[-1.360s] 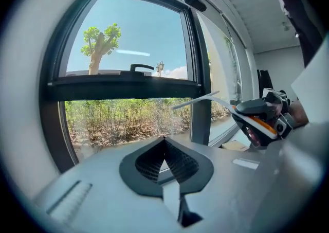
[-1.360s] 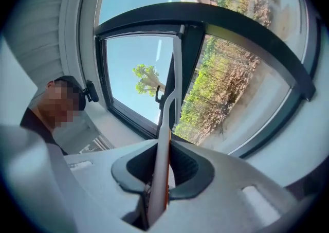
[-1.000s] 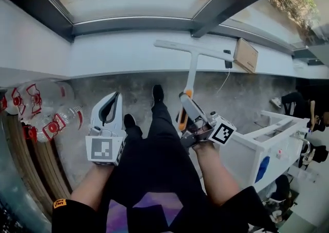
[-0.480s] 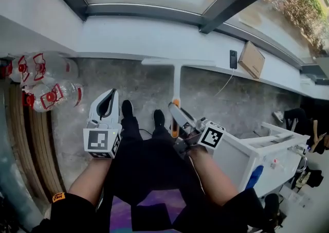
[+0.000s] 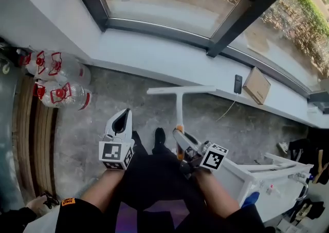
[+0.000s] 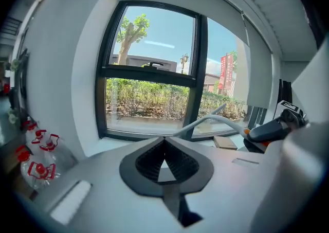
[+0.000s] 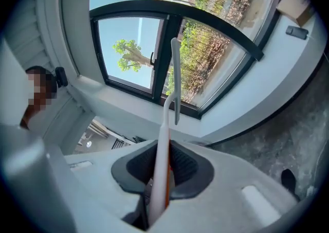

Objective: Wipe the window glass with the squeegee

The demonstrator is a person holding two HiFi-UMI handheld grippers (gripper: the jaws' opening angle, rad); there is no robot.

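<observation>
The white T-shaped squeegee [image 5: 178, 104] points toward the window glass [image 5: 169, 0], its blade level below the white sill [image 5: 149, 54]. My right gripper [image 5: 180, 137] is shut on the squeegee near its orange grip. In the right gripper view the squeegee handle [image 7: 164, 129] runs up between the jaws of the right gripper [image 7: 163, 162], and its blade stands against the window glass [image 7: 128, 47]. My left gripper [image 5: 125, 114] hangs to the left, shut and empty. From the left gripper [image 6: 164, 141] I see the window glass [image 6: 149, 103] ahead and the squeegee [image 6: 211, 120] at right.
Several water bottles [image 5: 59, 80] with red labels lie on the floor at left. A cardboard box [image 5: 257, 85] and a phone [image 5: 237, 84] rest on the sill at right. White furniture [image 5: 259, 173] stands close at my right. My legs and shoes [image 5: 160, 137] are below the grippers.
The head view has swung toward the window, so more glass shows. Both grippers sit lower in the frame. The squeegee stays in my right gripper, its blade now level.
</observation>
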